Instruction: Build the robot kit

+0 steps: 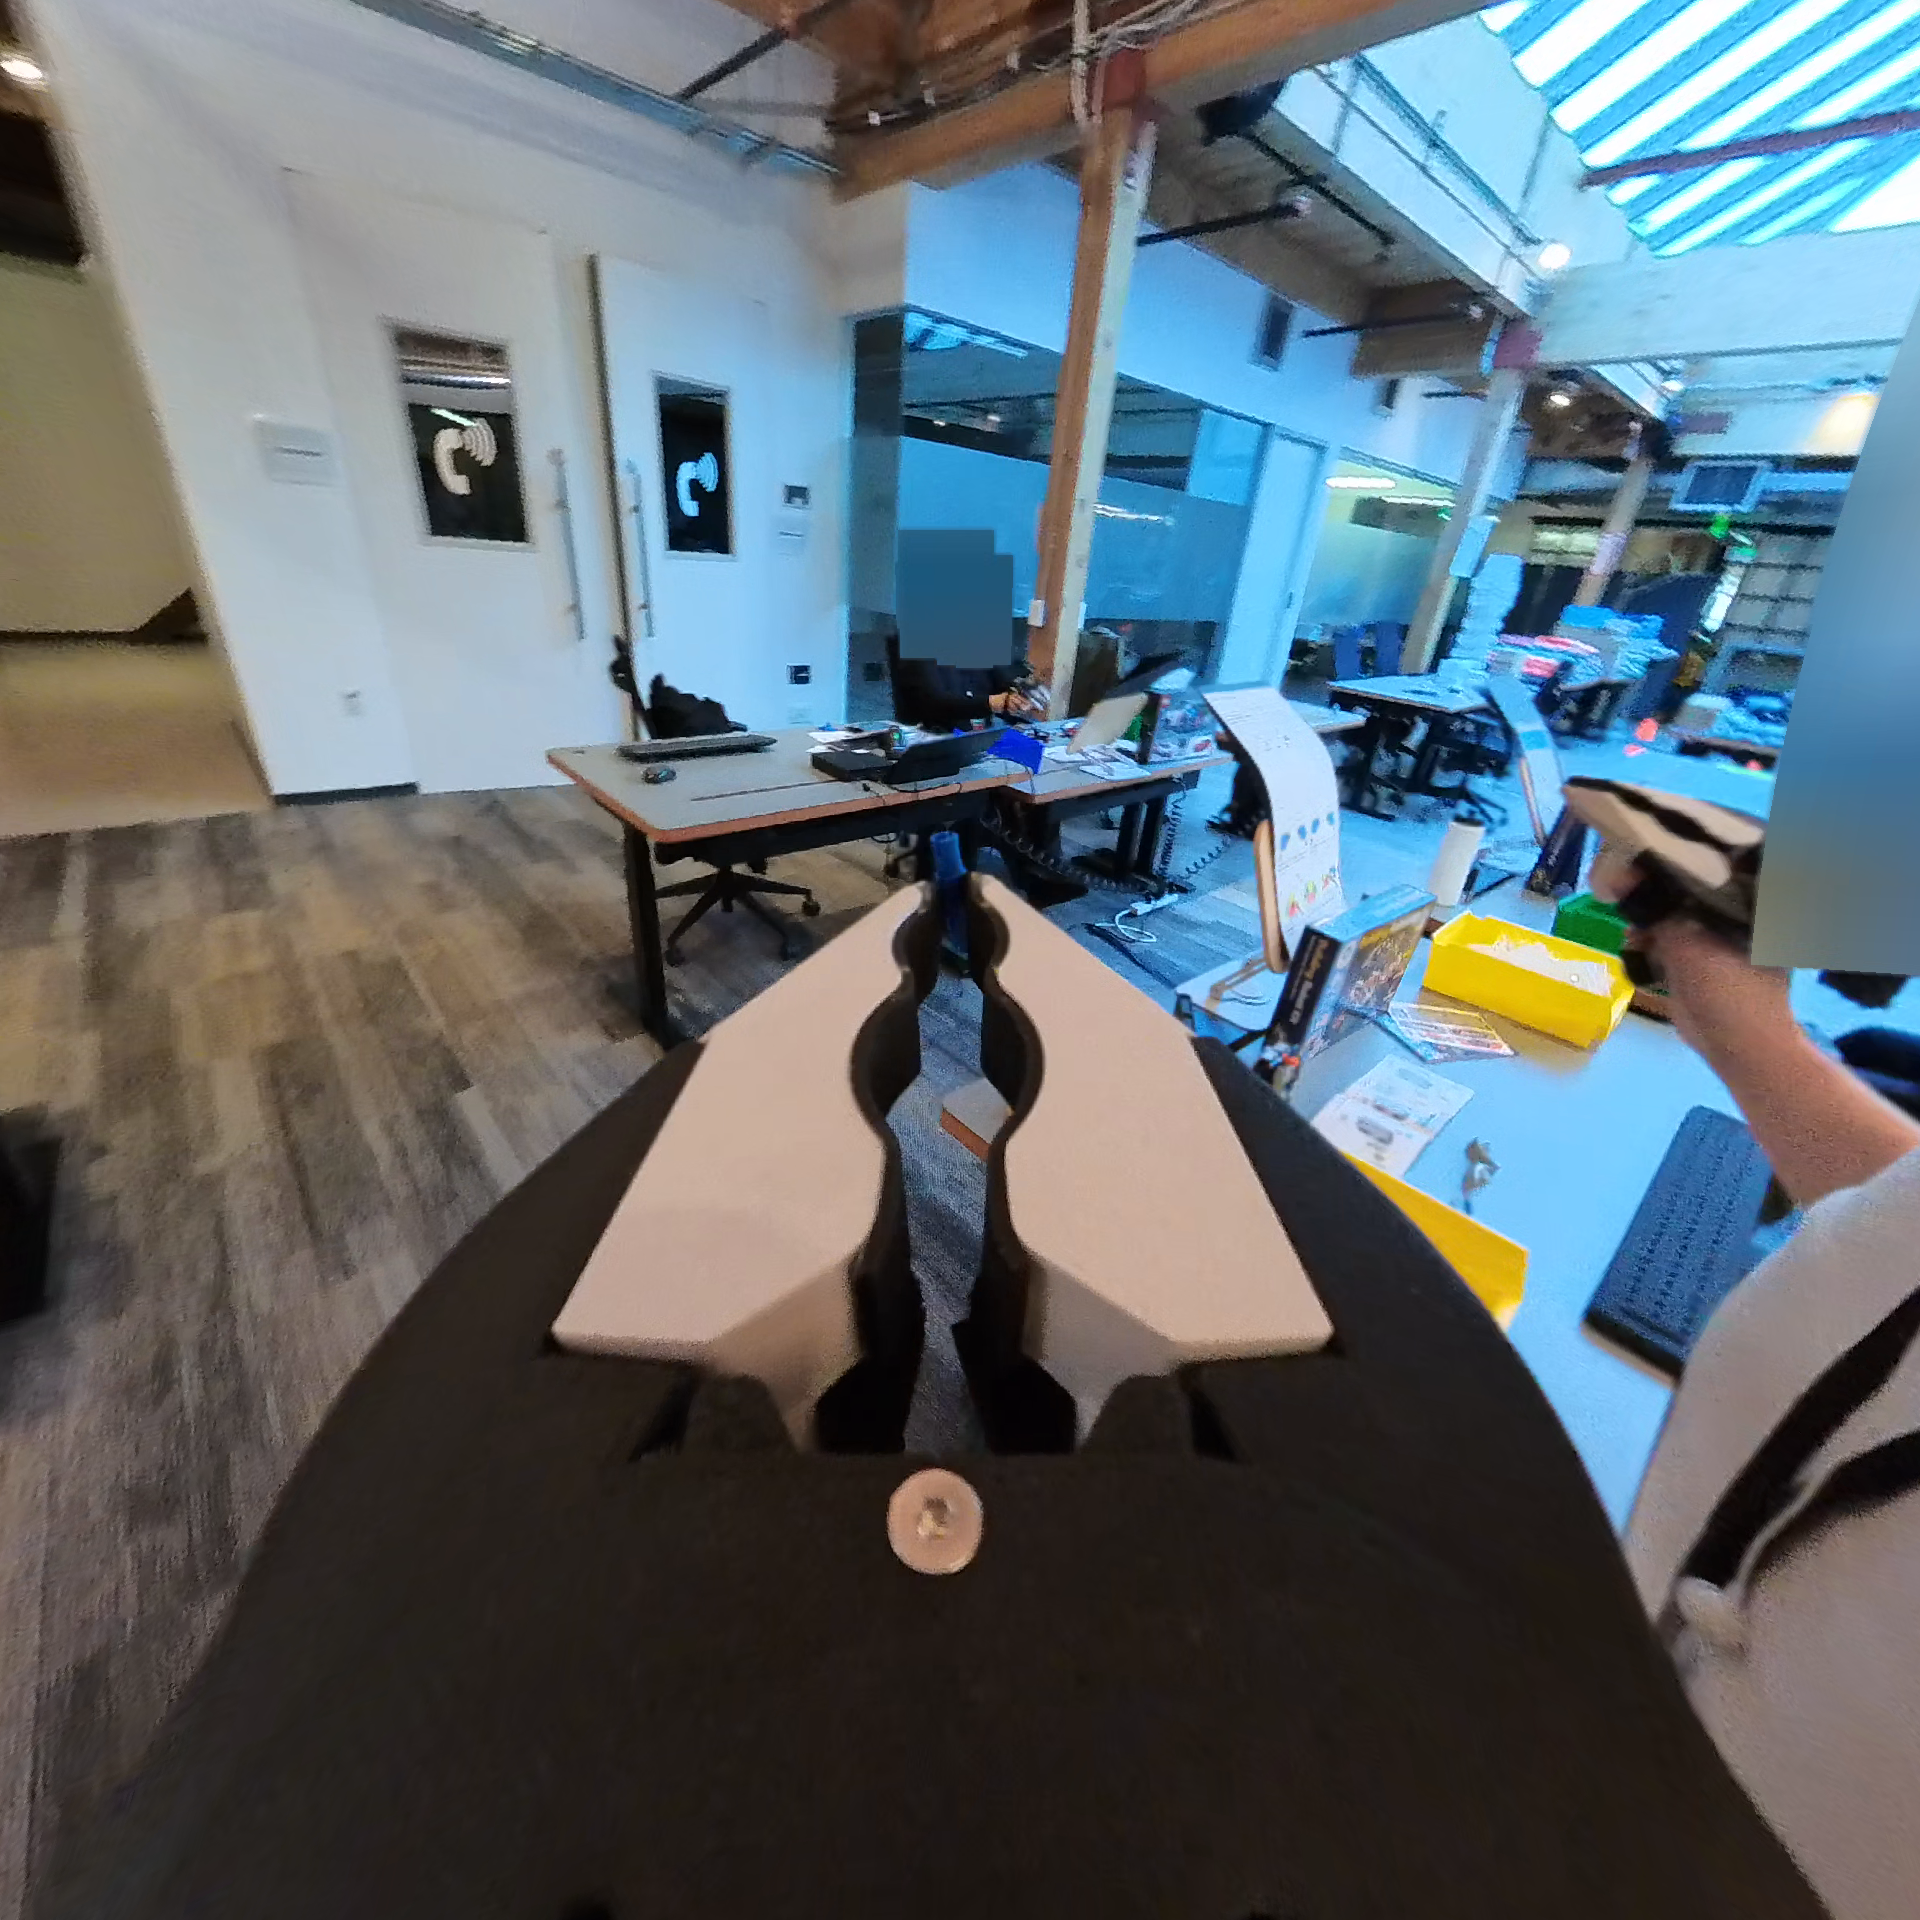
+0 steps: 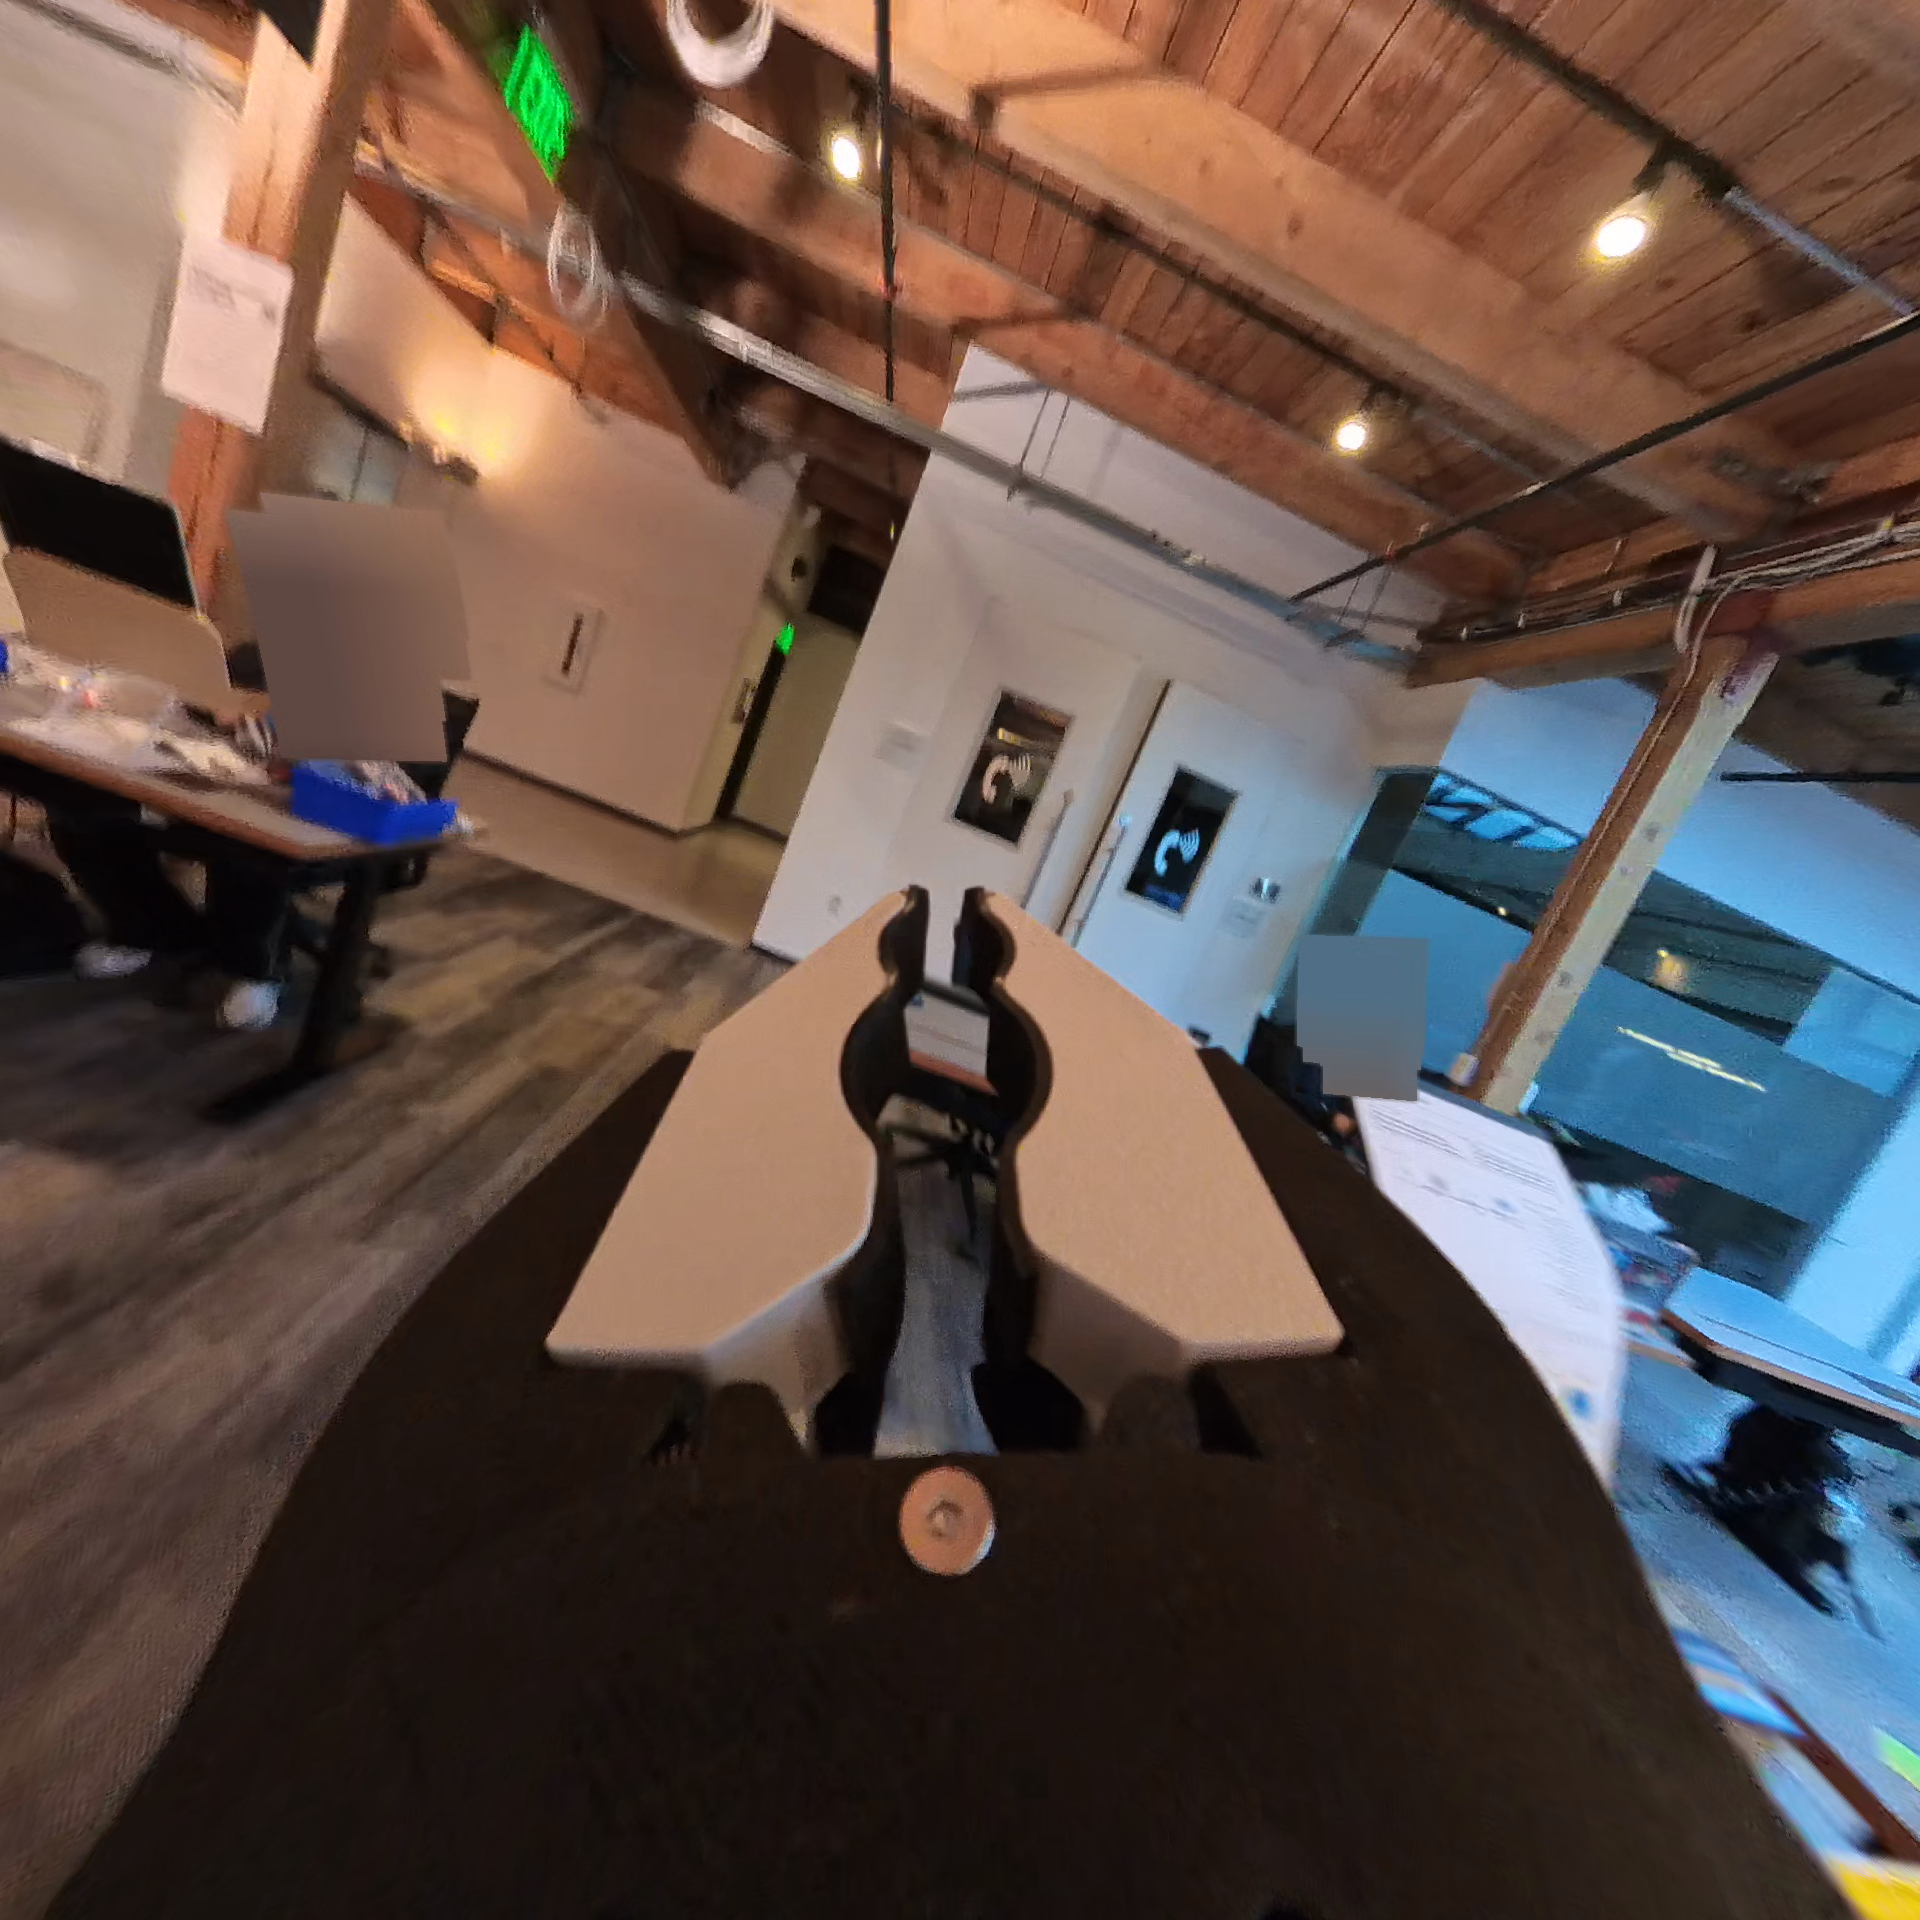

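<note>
Blue, a small plastic piece (image 1: 948, 868) is sitting pinched at your left gripper's (image 1: 948, 896) tips; your right gripper (image 2: 943, 902) is hanging empty, fingers slightly parted.

A small blue tube-like piece (image 1: 945, 857) stands upright, pinched between the tips of the left gripper (image 1: 948, 896), held in the air above the floor left of the near table. The right gripper (image 2: 940, 906) is raised, its tips narrowly apart.

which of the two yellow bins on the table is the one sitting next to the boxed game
The farther yellow bin, the open tray with pale contents sitting right of the boxed game. The other yellow bin lies nearer the camera, partly hidden behind the left gripper.
</note>
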`<state>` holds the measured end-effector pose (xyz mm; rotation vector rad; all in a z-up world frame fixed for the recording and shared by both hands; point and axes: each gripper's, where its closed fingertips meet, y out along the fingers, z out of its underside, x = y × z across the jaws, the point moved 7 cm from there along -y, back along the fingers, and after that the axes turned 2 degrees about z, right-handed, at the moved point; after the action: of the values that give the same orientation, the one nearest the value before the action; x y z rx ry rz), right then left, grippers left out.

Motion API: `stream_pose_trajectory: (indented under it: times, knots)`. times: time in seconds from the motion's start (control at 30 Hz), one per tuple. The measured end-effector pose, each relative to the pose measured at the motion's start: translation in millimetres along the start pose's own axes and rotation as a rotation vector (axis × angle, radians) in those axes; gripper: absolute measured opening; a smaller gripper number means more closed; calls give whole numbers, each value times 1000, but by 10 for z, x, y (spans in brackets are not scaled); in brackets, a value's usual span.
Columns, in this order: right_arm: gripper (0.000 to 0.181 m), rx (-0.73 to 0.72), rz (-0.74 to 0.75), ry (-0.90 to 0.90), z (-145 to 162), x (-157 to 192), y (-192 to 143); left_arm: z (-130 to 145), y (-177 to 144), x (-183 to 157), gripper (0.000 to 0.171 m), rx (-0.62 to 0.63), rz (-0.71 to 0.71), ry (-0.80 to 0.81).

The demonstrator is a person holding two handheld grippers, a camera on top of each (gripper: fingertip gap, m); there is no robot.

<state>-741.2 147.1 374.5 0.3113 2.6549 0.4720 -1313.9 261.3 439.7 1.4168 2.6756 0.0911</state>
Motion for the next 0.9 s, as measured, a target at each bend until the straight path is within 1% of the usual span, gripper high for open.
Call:
stream_pose_trajectory:
  times: [0.07, 0.13, 0.17, 0.2, 0.27, 0.33, 0.37, 0.4, 0.43, 0.47, 0.53, 0.6, 0.63, 0.67, 0.7, 0.73, 0.8, 0.87, 0.9]
  knots:
    - [1, -91, 10, 78, 234, 405, 461, -62, 402, 492, 1, 2, 47, 41]
    - [0, -110, 13, 155, 393, 755, 1049, -130, 842, 975, 2, 8, 86, 65]
    - [0, -118, 3, 180, 397, 927, 1346, -156, 1075, 1201, 2, 20, 118, 63]
    - [0, -122, -43, 186, 357, 1109, 1632, -177, 1309, 1421, 2, 34, 146, 58]
    - [0, -90, -112, 187, 274, 1417, 2150, -212, 1778, 1824, 2, 44, 205, 36]
    - [0, -56, -165, 188, 300, 1662, 2576, -215, 2260, 2191, 2, 37, 278, 17]
    - [0, -39, -202, 202, 361, 1776, 2754, -195, 2511, 2374, 2, 32, 310, 16]
    - [0, -16, -234, 208, 454, 1878, 2908, -163, 2772, 2553, 2, 28, 349, 17]
    - [0, 11, -229, 200, 574, 1948, 3038, -121, 3042, 2727, 2, 22, 397, 21]
    - [0, 41, -188, 186, 705, 1990, 3146, -71, 3322, 2900, 2, 19, 450, 26]
    - [0, 91, -73, 160, 955, 2047, 3279, 28, 3899, 3237, 2, 16, 578, 31]
    - [0, 146, 67, 109, 1210, 2090, 3351, 60, 4482, 3545, 2, 1, 719, 8]
    - [0, 204, 167, 70, 1356, 2084, 3390, 49, 4798, 3702, 2, 15, 769, -11]
    - [0, 292, 264, 53, 1494, 2066, 3441, 20, 5119, 3852, 2, 38, 809, -36]
    - [0, 374, 322, 60, 1599, 2061, 3517, -19, 5425, 3981, 2, 53, 852, -60]
    - [0, 424, 321, 73, 1672, 2078, 3626, -53, 5720, 4089, 2, 57, 893, -73]
    - [0, 504, 270, 64, 1825, 2074, 3868, -50, 6306, 4251, 2, 77, 954, -75]
    - [0, 598, 312, 16, 2049, 1929, 4078, 62, 6876, 4353, 2, 90, 1004, -76]
    - [0, 618, 334, 12, 2187, 1844, 4189, 150, 7156, 4389, 1, 86, 1025, -87]
